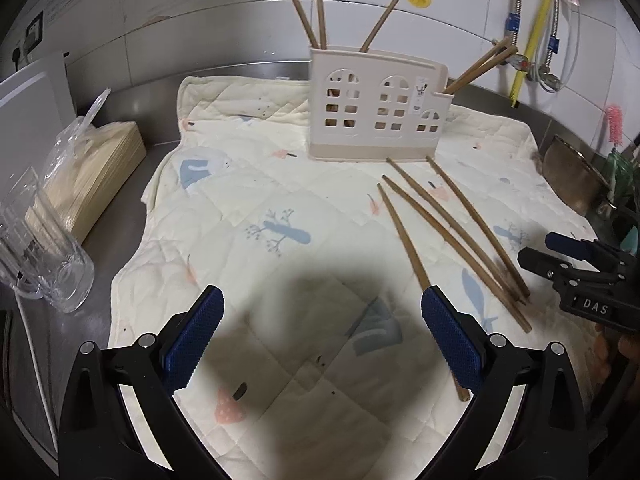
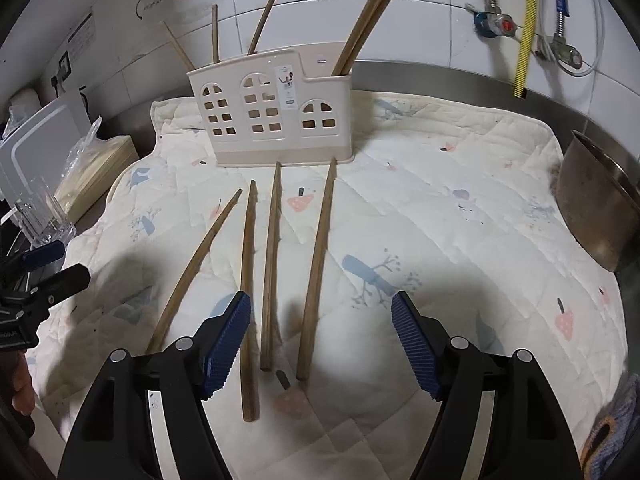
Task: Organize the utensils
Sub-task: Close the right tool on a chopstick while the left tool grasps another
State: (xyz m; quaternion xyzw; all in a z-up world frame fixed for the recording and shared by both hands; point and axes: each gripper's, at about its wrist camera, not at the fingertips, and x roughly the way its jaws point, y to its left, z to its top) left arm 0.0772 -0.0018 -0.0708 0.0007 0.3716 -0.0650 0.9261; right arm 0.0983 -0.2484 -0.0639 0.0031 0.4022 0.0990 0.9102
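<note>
A cream utensil holder (image 1: 376, 108) (image 2: 272, 112) with window cut-outs stands upright at the back of a quilted cloth (image 1: 248, 200). Several brown chopsticks (image 1: 304, 12) (image 2: 368, 20) stick out of it. Several more chopsticks (image 1: 452, 236) (image 2: 272, 264) lie loose on the cloth in front of it. My left gripper (image 1: 320, 296) is open over bare cloth; one loose chopstick runs under its right finger. My right gripper (image 2: 320, 298) is open low over the near ends of the loose chopsticks, two of which lie between its fingers. Each gripper shows at the edge of the other's view (image 1: 560, 256) (image 2: 52, 264).
A glass mug (image 1: 44, 248) (image 2: 40, 212), a plastic-wrapped stack of napkins (image 1: 92, 176) and a white board (image 1: 28, 120) sit left of the cloth. A metal bowl (image 2: 596, 208) stands at the right. Tiled wall with hoses (image 2: 524, 28) is behind.
</note>
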